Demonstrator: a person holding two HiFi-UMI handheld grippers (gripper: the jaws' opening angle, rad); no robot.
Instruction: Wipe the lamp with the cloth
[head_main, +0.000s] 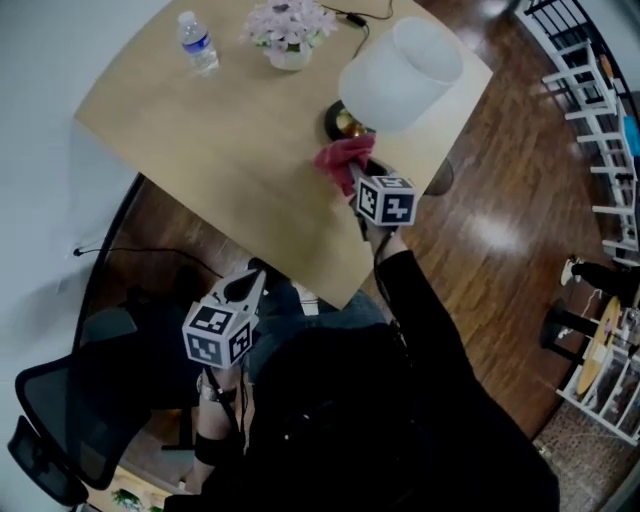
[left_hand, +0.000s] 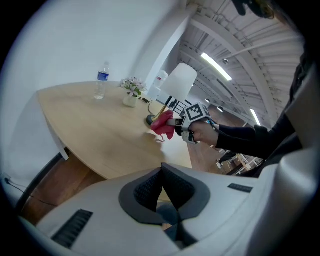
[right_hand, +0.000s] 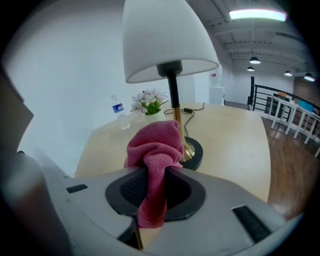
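The lamp has a white shade (head_main: 400, 72) (right_hand: 165, 37), a thin dark and brass stem (right_hand: 175, 107) and a round black base (head_main: 340, 122) (right_hand: 194, 152); it stands near the far right of the wooden table (head_main: 230, 160). My right gripper (head_main: 358, 178) (right_hand: 155, 187) is shut on a bunched pink cloth (head_main: 343, 157) (right_hand: 156, 145), held just in front of the base and below the shade. My left gripper (head_main: 245, 287) (left_hand: 161, 189) is shut and empty, hanging off the table's near edge by my body. From the left gripper view the lamp (left_hand: 179, 82), the cloth (left_hand: 162, 125) and the right gripper (left_hand: 176, 121) show across the table.
At the table's far side stand a water bottle (head_main: 198, 42) and a small pot of pale flowers (head_main: 290, 32), and the lamp's cord (head_main: 358, 18) runs off the back edge. A black office chair (head_main: 60, 420) is at my lower left. White railings (head_main: 600, 110) stand to the right.
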